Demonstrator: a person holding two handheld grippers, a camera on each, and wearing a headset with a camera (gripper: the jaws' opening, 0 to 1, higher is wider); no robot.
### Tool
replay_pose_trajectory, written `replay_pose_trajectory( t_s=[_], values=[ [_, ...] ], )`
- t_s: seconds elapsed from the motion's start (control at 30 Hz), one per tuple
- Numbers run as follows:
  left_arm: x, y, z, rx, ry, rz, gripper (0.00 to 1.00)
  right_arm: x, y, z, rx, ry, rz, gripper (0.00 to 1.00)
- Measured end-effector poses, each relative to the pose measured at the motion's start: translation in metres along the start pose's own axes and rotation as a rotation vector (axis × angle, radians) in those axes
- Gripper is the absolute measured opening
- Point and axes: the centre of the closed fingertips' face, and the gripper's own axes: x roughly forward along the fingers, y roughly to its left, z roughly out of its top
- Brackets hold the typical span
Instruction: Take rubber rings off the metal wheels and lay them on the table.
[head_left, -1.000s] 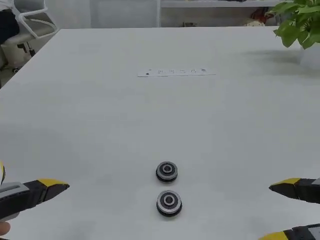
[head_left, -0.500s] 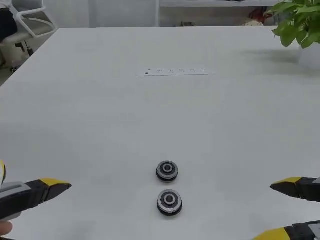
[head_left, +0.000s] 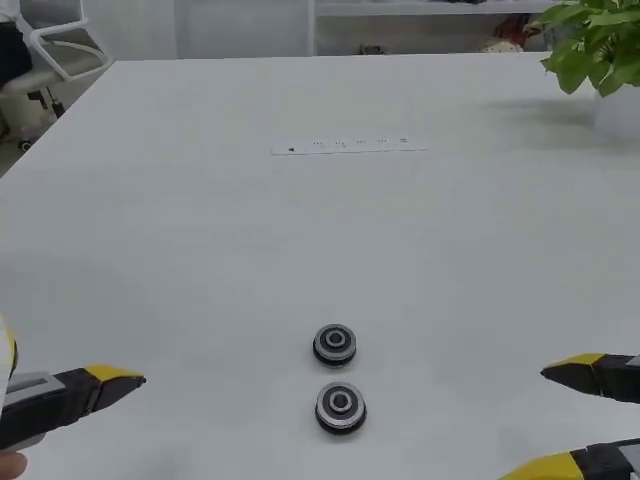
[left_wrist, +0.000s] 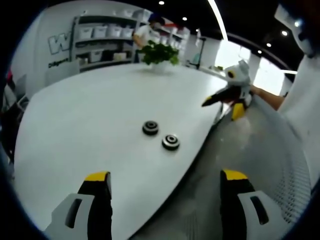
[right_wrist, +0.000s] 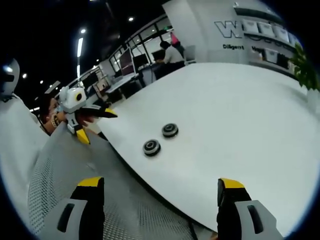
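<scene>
Left gripper (left_wrist: 165, 179) and right gripper (right_wrist: 159, 184) are each seen with jaws spread wide and nothing caught between them, held low at the two bottom corners of the head view, well apart from the work. Two metal wheels lie flat on the table (head_left: 300, 230) in the lower middle of the head view, the nearer wheel (head_left: 340, 408) just below the farther wheel (head_left: 334, 344), close together but not touching. The step in hand is judged to be the approach to a first wheel. It would probably be done best if the wheel were pinned by one gripper across its metal body while the dark outer band, taken to be one of the rubber rings (head_left: 319, 409), was nipped at its edge by a single jaw tip of the other and rolled off sideways. A grip across the whole wheel would likely only lift it. The nearer wheel would be better taken first, so that the farther one is not knocked. At this size rubber cannot be told clearly from metal, and whether each ring sits in a groove cannot be made out. In the head view each gripper is cut off by the frame edge. A printed strip (head_left: 347, 146) in the upper middle is too small to be read.
</scene>
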Motion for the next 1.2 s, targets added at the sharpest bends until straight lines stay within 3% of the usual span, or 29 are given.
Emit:
replay_pose_trajectory(
  t_s=[0.63, 0.73, 0.87, 1.03, 1.2],
  values=[
    [-0.003, 0.005, 0.006, -0.004, -0.034, 0.025, 0.92, 0.0, 0.001, -0.002, -0.002, 0.012, 0.006, 0.93],
    [-0.003, 0.004, 0.006, 0.01, -0.026, 0.022, 0.93, -0.001, 0.001, 0.003, -0.01, -0.012, 0.002, 0.94],
    [-0.004, 0.004, 0.014, 0.014, -0.042, 0.016, 0.93, -0.005, -0.003, 0.009, 0.012, -0.05, -0.012, 0.94],
    [-0.004, 0.008, 0.024, 0.043, -0.043, 0.019, 0.94, -0.008, -0.003, 0.019, -0.014, -0.066, -0.022, 0.96],
    [-0.006, 0.012, 0.039, 0.072, -0.066, 0.019, 0.94, -0.012, -0.005, 0.04, -0.029, -0.107, -0.028, 0.96]
  ],
)
